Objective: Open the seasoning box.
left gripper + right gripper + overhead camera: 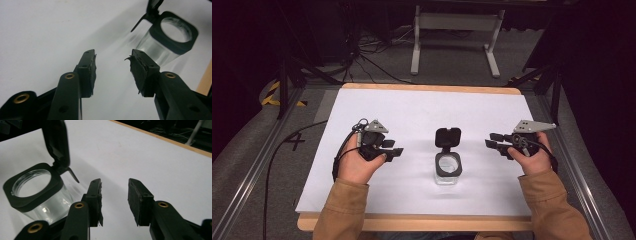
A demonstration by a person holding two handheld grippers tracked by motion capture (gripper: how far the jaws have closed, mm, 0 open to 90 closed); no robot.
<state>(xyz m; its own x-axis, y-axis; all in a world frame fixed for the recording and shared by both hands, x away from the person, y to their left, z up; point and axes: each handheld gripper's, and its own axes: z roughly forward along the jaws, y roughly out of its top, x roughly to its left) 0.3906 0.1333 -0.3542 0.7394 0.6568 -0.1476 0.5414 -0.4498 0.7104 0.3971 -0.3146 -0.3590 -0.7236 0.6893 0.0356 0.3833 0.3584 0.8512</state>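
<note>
a clear jar (447, 170) with a black square collar stands upright near the middle of the white table (412, 110), its hinged black lid (448, 137) flipped back and standing open on the far side. the mouth faces up and looks empty, so the jar seems set there to be reached from either side. the left gripper (393, 152) hovers well to the jar's left and the right gripper (493, 144) well to its right, both pointing inward at it, each with jaws parted and nothing between them. in the left gripper view the jar (168, 40) sits ahead and to the right of the pads; in the right gripper view it (37, 195) lies to the left. the top is a plain white sheet on a wooden board (427, 88), framed by metal rails. beyond it are grey floor, loose cables (367, 55) and a white stand (457, 35) in a dark room.
</note>
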